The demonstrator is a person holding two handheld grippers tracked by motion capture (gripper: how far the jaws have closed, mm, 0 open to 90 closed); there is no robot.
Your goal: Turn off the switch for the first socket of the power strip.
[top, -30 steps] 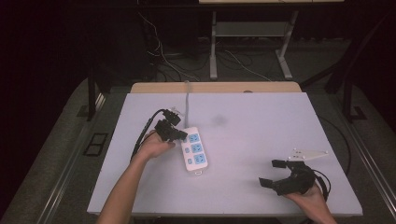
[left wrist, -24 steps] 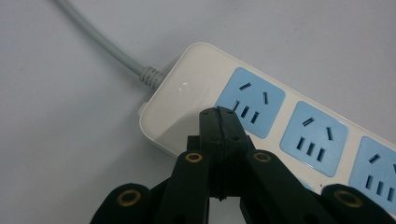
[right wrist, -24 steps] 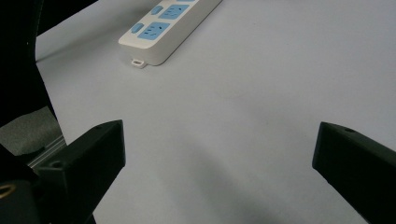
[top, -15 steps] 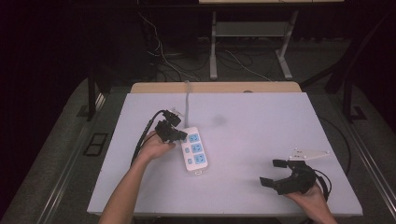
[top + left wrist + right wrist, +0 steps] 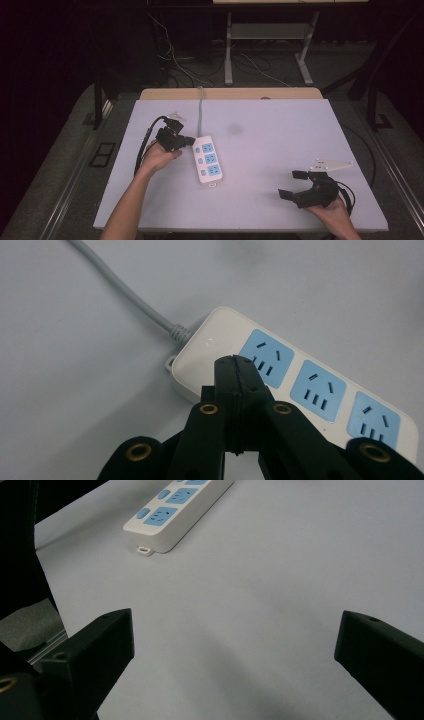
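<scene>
Power strip [image 5: 208, 160] lies flat on white table [image 5: 280, 145]; left gripper [image 5: 189, 141] jaws pressed together, empty, tips above its cord end; right gripper [image 5: 292, 185] jaws wide apart, empty, well apart from strip

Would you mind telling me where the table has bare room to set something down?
The widest bare stretch of the table runs from the power strip to the right edge, behind the open right tongs. The front strip between both forearms is also free. It is crowded at the left, where the shut left tongs sit at the strip's cord end.
</scene>
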